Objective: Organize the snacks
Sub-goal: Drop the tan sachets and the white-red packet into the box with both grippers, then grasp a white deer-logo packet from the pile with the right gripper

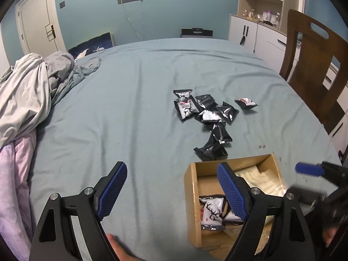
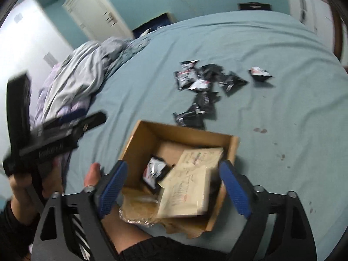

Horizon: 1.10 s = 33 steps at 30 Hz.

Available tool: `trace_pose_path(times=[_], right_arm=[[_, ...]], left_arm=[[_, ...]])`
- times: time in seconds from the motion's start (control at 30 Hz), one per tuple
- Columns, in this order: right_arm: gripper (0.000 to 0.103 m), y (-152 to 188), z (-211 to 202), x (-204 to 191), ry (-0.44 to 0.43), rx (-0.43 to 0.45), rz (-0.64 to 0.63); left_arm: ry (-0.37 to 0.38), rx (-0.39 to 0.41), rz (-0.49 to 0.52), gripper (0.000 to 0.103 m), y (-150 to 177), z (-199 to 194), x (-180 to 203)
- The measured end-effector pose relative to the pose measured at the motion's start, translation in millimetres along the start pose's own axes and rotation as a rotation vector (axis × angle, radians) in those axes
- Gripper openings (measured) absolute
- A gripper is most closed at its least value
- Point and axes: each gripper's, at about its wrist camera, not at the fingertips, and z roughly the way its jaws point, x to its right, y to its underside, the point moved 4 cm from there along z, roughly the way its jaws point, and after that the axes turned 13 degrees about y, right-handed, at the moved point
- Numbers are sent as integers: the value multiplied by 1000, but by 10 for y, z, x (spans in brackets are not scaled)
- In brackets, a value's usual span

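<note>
Several black-and-white snack packets (image 1: 204, 113) lie in a loose pile on the blue-green bedsheet, with one packet (image 1: 246, 103) apart to the right. An open cardboard box (image 1: 191, 195) sits nearer, holding a black-and-white packet (image 1: 212, 212) and beige packets (image 1: 261, 180). My left gripper (image 1: 171, 187) is open and empty over the sheet, at the box's left wall. In the right wrist view my right gripper (image 2: 174, 187) hangs open above the box (image 2: 139, 148). Below it lie the beige packets (image 2: 191, 187) and the black-and-white packet (image 2: 155, 171), untouched by the pads. The pile (image 2: 202, 82) lies beyond.
Crumpled grey and pink bedding (image 1: 28, 100) is heaped at the bed's left side. A wooden chair (image 1: 313, 65) and white cabinets (image 1: 256, 32) stand to the right. A person's hand (image 2: 26, 187) holds the left gripper's handle, and a leg (image 2: 130, 235) lies by the box.
</note>
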Motion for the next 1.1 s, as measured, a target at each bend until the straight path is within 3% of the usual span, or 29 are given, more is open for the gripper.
trace_pose_path(times=[0.2,0.37,0.77,1.1], right_arm=[[89,-121,-100,229,92,38,102],[89,-200,-64,391,172,-3,133],[89,-475,72,610,243,-19,160],[89,-661,490,721,228,-80,190]], left_arm=[[3,-2,-1,86,2,3,2],[-1,-8,8,86,1,9,30],[6,-42,19,86,-4,74,101],[28,-105,-32,86,-26,299,20]])
